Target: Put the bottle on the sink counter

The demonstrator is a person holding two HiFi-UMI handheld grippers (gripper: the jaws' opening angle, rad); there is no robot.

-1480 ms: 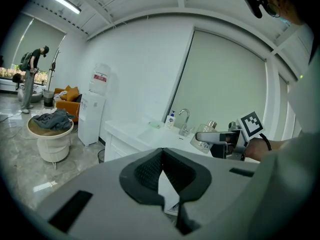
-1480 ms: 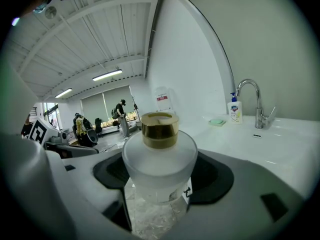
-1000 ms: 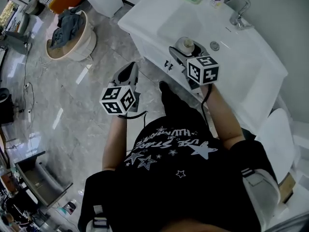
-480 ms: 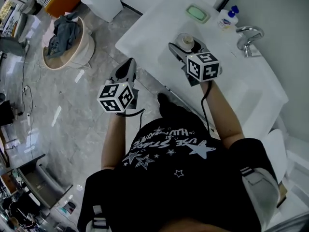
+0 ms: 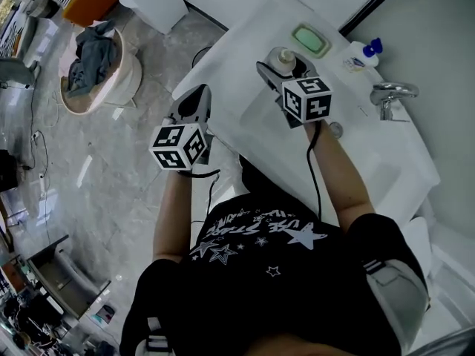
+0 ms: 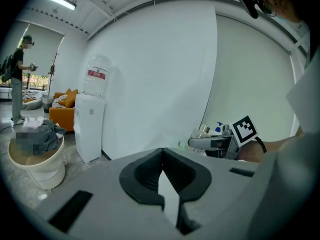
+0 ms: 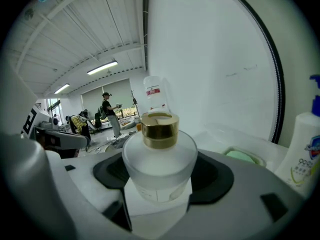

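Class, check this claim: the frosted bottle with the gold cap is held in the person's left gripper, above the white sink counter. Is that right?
No. The right gripper holds the bottle, as the right gripper view shows; the left gripper holds nothing. The rest stands: frosted, gold cap, above the white sink counter.

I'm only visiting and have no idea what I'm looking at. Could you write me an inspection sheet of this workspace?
Surface: white sink counter with a basin.
Job's things: frosted bottle with a gold cap, held upright near the soap dish; contact with the counter cannot be told.
Clutter: green soap dish, pump bottle, faucet.
Grippers: right gripper fingers shut on the bottle; left gripper shut, empty, beside the counter's edge.
Cables: black cable along the right forearm.
Surroundings: laundry basket holding clothes, water dispenser.
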